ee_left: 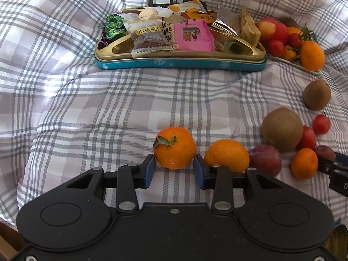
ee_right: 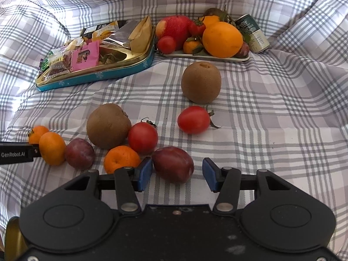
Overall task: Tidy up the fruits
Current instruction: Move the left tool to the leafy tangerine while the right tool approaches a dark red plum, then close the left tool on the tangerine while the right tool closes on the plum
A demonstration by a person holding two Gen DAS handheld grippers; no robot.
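My left gripper [ee_left: 174, 165] is shut on a small mandarin with a green leaf [ee_left: 174, 147], both blue pads touching its sides, low over the checked cloth. My right gripper [ee_right: 177, 171] is open around a dark red plum [ee_right: 173, 163]; its left pad touches the plum, the right pad stands apart. Loose fruit lies close by: a second mandarin [ee_left: 227, 155], another plum [ee_left: 265, 159], two kiwis [ee_right: 108, 125] [ee_right: 201, 82], two tomatoes [ee_right: 143, 137] [ee_right: 193, 119], a small mandarin [ee_right: 121, 158]. A white fruit tray [ee_right: 241, 59] at the back holds an apple, an orange and small fruit.
A gold and blue tin [ee_left: 180, 63] full of wrapped snacks stands at the back, left of the fruit tray. A green can [ee_right: 252, 33] lies behind the tray. The checked cloth [ee_left: 65, 108] is rumpled and rises at the edges.
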